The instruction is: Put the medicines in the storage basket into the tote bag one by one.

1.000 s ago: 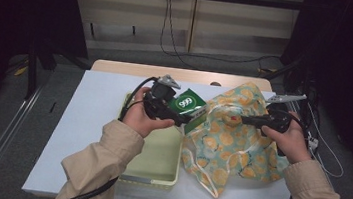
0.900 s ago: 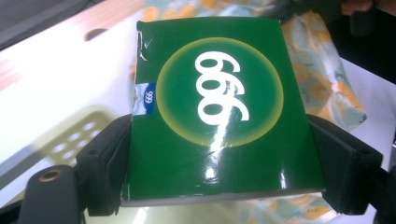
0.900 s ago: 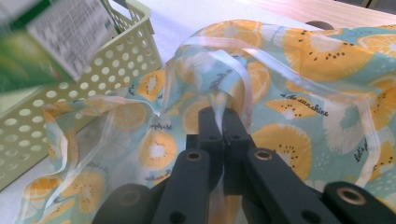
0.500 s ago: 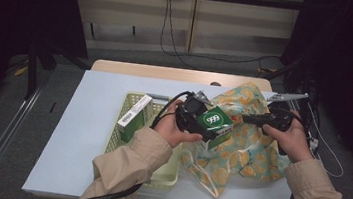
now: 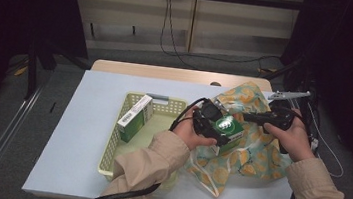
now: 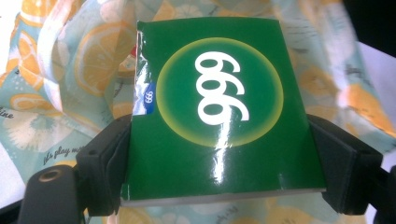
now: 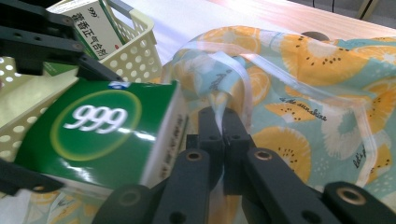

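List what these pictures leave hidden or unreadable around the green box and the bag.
- Bag mouth: high view, hidden behind the green box and left gripper.
- Right gripper pads: right gripper view, bag fabric covers them.
- Second box print: high view, too small.

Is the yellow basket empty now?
No, a second green and white box stands leaning inside the yellow basket at its far end.

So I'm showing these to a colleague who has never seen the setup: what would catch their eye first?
Probably the glossy green box marked 999, clamped between the left gripper's jaws above the lemon-print bag. Next, the right gripper, shut on the bag's edge and holding it up. A second box leans in the pale yellow basket to the left.
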`<state>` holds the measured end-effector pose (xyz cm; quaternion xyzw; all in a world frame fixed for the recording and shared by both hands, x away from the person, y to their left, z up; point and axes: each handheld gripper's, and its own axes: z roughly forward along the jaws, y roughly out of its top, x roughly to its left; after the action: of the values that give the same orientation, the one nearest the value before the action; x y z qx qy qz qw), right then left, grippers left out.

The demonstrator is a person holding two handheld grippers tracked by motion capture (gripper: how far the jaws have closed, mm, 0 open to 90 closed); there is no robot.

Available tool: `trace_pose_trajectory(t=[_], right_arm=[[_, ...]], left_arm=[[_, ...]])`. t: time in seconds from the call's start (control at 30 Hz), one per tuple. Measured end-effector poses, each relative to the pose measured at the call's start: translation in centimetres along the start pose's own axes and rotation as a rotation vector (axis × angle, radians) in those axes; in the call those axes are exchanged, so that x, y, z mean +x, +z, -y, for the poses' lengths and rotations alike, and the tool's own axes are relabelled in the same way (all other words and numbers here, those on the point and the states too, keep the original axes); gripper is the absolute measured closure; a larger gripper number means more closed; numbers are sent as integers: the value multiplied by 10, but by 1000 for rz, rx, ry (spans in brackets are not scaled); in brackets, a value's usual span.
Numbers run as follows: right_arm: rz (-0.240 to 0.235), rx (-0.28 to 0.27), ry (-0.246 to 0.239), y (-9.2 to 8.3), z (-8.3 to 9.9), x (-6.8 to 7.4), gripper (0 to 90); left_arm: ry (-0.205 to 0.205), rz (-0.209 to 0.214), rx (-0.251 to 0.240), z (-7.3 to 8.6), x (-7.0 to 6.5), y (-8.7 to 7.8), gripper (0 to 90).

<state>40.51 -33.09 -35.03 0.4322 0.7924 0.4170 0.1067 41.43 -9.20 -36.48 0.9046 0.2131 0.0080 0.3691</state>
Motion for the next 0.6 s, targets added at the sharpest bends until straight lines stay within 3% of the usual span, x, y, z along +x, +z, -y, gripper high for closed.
trace_pose_trajectory(t=[0.27,0.6], right_arm=[[1,-6,0,-2,0,0,895],[-4,-7,1,-2,0,1,896]], left_arm=[[-3,-9,35,-3,5,23,170],[-42,-24,32,-2,13,41,167]])
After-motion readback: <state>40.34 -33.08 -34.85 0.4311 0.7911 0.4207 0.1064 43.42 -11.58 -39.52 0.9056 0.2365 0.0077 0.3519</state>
